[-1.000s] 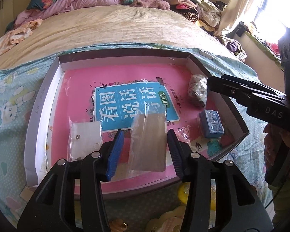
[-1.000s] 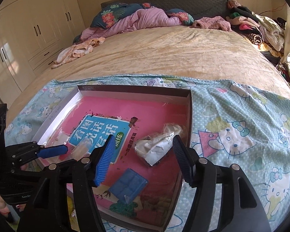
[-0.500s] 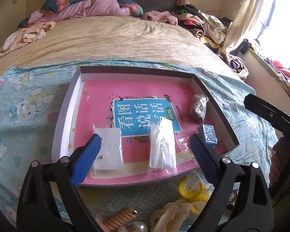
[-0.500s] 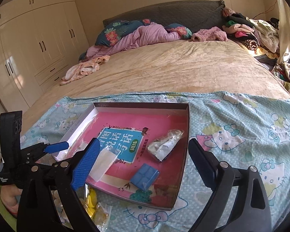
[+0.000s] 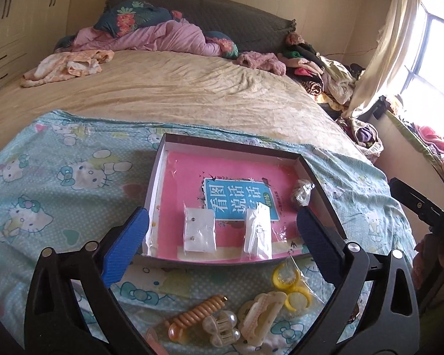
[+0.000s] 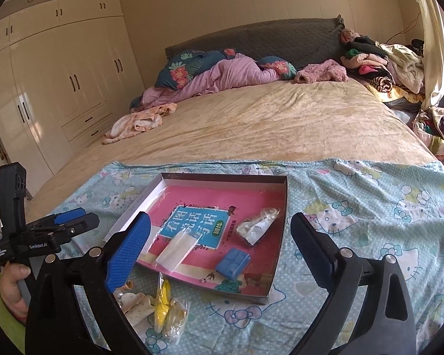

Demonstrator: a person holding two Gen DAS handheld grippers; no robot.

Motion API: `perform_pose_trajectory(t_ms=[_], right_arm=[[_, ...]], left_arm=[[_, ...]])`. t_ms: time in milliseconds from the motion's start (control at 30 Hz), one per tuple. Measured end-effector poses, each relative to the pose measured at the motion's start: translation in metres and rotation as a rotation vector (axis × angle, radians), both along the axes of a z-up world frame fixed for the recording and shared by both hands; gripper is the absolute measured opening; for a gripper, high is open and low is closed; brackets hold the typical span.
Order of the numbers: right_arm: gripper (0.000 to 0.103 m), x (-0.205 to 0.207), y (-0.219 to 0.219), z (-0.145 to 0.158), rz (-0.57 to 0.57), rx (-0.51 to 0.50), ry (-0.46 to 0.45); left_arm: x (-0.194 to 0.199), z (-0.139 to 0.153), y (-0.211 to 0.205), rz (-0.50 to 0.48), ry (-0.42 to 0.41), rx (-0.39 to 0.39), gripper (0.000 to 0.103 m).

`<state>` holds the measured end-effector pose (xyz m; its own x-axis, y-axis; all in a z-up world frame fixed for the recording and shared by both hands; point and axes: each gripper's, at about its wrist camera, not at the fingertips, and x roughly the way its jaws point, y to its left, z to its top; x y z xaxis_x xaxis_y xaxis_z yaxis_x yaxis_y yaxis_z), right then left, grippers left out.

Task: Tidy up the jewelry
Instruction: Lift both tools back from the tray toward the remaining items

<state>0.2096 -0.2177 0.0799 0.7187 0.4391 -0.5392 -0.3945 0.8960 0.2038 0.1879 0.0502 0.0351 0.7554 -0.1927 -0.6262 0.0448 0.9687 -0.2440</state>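
Note:
A shallow box (image 5: 306,168) with a pink bottom lies on the Hello Kitty sheet; it also shows in the right wrist view (image 6: 283,222). In it lie an earring card in a clear bag (image 5: 199,230), a second clear bag (image 5: 258,230) (image 6: 176,248), a crumpled packet (image 5: 302,192) (image 6: 259,226) and a blue case (image 6: 233,263). My left gripper (image 5: 222,247) is open and empty, above the box's near edge. My right gripper (image 6: 219,250) is open and empty, above the box. Loose in front of the box lie hair clips (image 5: 242,319), a spiral hair tie (image 5: 199,310) and a yellow bagged item (image 5: 290,285) (image 6: 164,301).
The box sits near the foot of a large bed with a tan cover (image 5: 177,88). Piled clothes (image 5: 319,68) and bedding (image 5: 151,35) lie at the far end. A wardrobe (image 6: 62,88) stands left, a window (image 5: 429,74) right.
My left gripper opened, let the clear bag go into the box, and drew back and up. My right gripper also drew back and up, opening wider. The loose hair items came into view.

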Motion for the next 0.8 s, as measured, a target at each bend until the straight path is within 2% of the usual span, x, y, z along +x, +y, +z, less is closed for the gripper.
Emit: perform_pose_trajectory(t_ms=[433,800], right_arm=[[0.095,-0.037,0.003,0.017,0.035,0.008,-0.041],[0.095,-0.058,0.01,0.013,0.07,0.0,-0.028]], left_arm=[[-0.035,0.023,0.004,-0.005,-0.05,0.001,0.093],[-0.06,0.025,0.004,-0.011,-0.056,0.03,0.093]])
